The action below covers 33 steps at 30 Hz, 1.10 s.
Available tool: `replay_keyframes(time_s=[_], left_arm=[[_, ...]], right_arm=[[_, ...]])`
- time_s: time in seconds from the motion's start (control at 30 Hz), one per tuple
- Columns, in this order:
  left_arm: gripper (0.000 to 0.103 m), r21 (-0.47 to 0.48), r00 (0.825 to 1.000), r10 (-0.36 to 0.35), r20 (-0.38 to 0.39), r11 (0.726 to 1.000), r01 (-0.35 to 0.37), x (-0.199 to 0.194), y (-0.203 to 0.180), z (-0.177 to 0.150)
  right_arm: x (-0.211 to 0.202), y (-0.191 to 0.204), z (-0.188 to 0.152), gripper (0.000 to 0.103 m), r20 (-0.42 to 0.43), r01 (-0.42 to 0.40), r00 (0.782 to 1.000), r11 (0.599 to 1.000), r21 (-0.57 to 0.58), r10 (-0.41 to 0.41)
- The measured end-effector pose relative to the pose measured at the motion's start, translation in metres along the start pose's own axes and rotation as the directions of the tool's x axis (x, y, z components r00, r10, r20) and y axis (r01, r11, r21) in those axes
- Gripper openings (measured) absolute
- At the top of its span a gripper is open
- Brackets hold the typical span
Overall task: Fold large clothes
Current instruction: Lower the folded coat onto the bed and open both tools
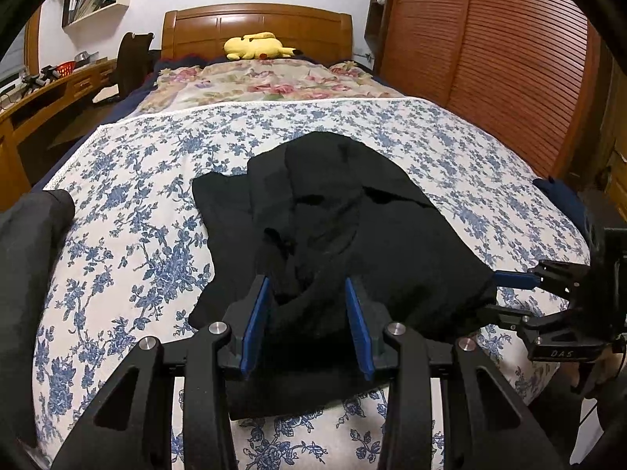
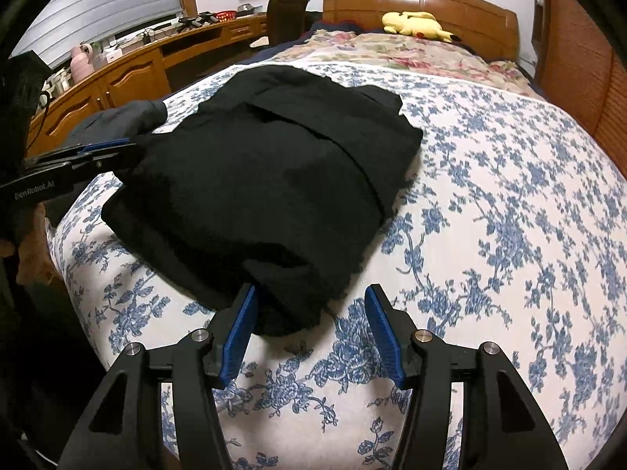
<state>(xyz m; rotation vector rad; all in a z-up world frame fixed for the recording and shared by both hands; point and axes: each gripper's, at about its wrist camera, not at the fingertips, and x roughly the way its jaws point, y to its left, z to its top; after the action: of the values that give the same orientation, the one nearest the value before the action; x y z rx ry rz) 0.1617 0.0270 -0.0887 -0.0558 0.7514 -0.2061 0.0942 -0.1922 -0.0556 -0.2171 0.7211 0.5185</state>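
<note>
Garment: black garment (image 1: 345, 235), partly folded into a thick bundle, lying on the blue-flowered bedspread (image 1: 149, 243) near the foot edge of the bed; layers uneven, upper folds rumpled.
Left hand-held gripper (image 1: 307, 313): jaws part-way apart, straddling a raised ridge of black cloth at the near edge; whether the pads pinch it cannot be told, as dark cloth hides the contact.
Right hand-held gripper (image 2: 309, 325): released, jaws apart; the near corner of the bundle sits just beside the left pad, nothing pressed between the pads.
Surroundings: second dark garment (image 1: 27, 243) at the left bed edge; yellow plush toy (image 1: 256, 45) by the headboard, well apart.
Step in hand (judged): taking up the near edge for the next fold.
Method advised: seat both grippers at matching corners of the same layer stack, gathering all layers before closing; lift evenly; carry the edge away over the bundle; lay it flush.
Risk: catching only the top layer, which would unravel the bundle.
</note>
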Motion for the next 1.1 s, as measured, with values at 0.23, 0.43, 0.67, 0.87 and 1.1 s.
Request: replay_keyframes(time_s=[0.23, 0.43, 0.67, 0.87, 1.1], left_arm=[[0.04, -0.001, 1.0, -0.001, -0.029, 1.0, 0.001, 0.006, 0.001, -0.003], [0.04, -0.022, 0.998, -0.036, -0.052, 0.999, 0.034, 0.009, 0.005, -0.006], [0.012, 0.032, 0.997, -0.069, -0.035, 0.997, 0.07, 0.0, 0.002, -0.011], [0.008, 0.03, 0.996, -0.083, 0.037, 0.996, 0.082, -0.021, 0.004, -0.012], [0.007, -0.007, 0.992, -0.064, 0.112, 0.998, 0.065, -0.054, 0.029, -0.022]], right_arm=[[0.009, -0.009, -0.008, 0.064, 0.008, -0.024, 1.0, 1.0, 0.018, 0.024], [0.012, -0.013, -0.009, 0.066, 0.008, -0.037, 0.999, 0.999, 0.039, 0.036], [0.012, -0.009, -0.006, 0.066, 0.0, -0.012, 1.0, 1.0, 0.019, 0.012], [0.003, 0.001, 0.002, 0.066, 0.023, 0.029, 0.999, 0.999, -0.02, -0.028], [-0.029, 0.016, 0.018, 0.066, 0.111, -0.019, 0.994, 0.999, -0.036, 0.023]])
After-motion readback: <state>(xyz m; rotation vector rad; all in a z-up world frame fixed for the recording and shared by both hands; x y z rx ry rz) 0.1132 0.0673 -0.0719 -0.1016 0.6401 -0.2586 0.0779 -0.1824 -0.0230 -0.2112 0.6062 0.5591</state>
